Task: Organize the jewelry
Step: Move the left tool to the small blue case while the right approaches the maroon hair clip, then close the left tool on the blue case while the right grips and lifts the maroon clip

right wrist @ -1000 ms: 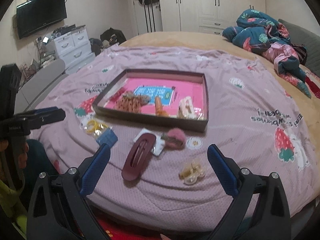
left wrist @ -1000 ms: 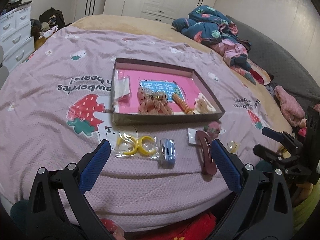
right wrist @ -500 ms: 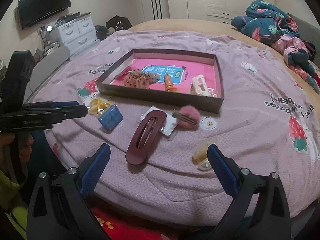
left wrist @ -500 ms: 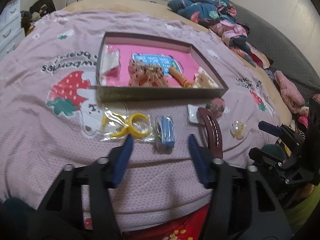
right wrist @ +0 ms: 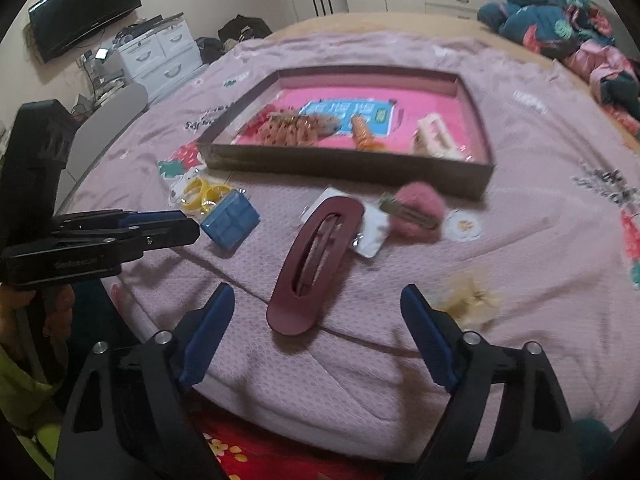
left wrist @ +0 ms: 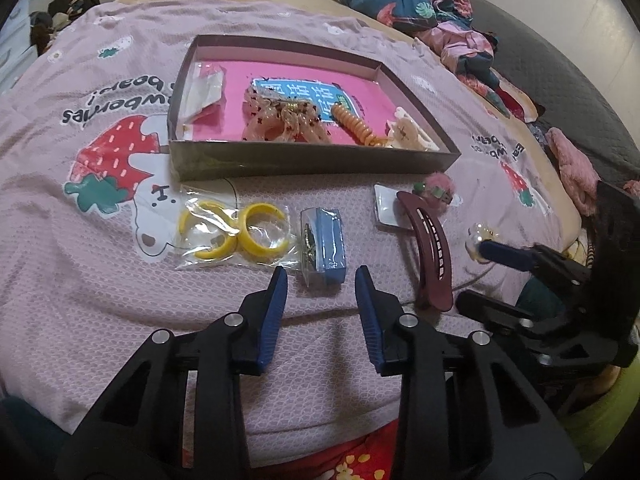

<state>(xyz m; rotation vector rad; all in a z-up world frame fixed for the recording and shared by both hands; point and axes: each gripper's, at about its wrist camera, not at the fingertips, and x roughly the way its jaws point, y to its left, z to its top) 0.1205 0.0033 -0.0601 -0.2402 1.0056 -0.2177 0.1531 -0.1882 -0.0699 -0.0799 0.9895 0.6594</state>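
A brown tray with a pink floor (left wrist: 312, 164) (right wrist: 344, 168) lies on the bed and holds several hair pieces. In front of it lie bagged yellow rings (left wrist: 236, 232) (right wrist: 204, 196), a small blue box (left wrist: 326, 246) (right wrist: 230, 220), a maroon hair clip (left wrist: 430, 248) (right wrist: 314, 264), a pink pom-pom clip (left wrist: 436, 190) (right wrist: 416, 210) and a pale flower clip (left wrist: 480, 236) (right wrist: 472, 300). My left gripper (left wrist: 322, 280) (right wrist: 172, 226) is partly open and empty, just short of the blue box. My right gripper (right wrist: 316, 300) (left wrist: 480, 276) is open and empty, just short of the maroon clip's near end.
A white card (left wrist: 386, 210) (right wrist: 370, 232) lies under the maroon clip's far end. Bundled clothes (left wrist: 432, 4) lie at the bed's far right. White drawers (right wrist: 160, 52) and a wall TV (right wrist: 84, 8) stand to the left. The bed's near edge is close below both grippers.
My left gripper has narrowed its jaws and moved forward toward the blue box. My right gripper has moved closer to the maroon clip, still open.
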